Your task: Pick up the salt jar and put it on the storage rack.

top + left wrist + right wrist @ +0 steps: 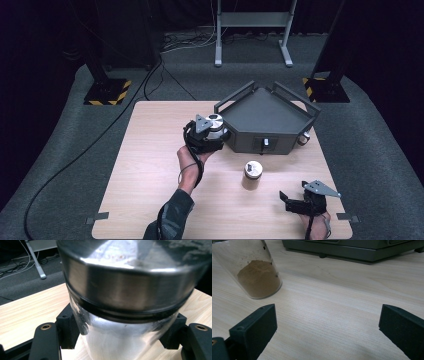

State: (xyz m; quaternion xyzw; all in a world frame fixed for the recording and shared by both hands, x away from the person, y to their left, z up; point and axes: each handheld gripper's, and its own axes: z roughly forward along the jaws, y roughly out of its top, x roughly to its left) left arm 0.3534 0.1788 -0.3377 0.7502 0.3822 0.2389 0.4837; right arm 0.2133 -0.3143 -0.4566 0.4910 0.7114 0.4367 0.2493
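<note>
Left gripper (212,131): clamped on a clear jar with a metal lid (125,287), its black pads pressing the glass wall from both sides just under the lid.
Held jar: seen in the left gripper view close up, upright between the pads; in the high view it sits just beside the left front corner of the grey tray (260,120), above the table (150,165).
Left hand (192,157): wrapped around the gripper body, the forearm coming in from the bottom edge, a cable looping off the wrist.
Right gripper (295,200): jaws spread wide with nothing between them, low over the near right corner of the table.
Second jar (252,175): stands on the table between the two grippers, in front of the tray; the right gripper view shows brown powder (258,278) in its lower part.
Tray: dark grey, angular, with raised rails, on the far right part of the table.
</note>
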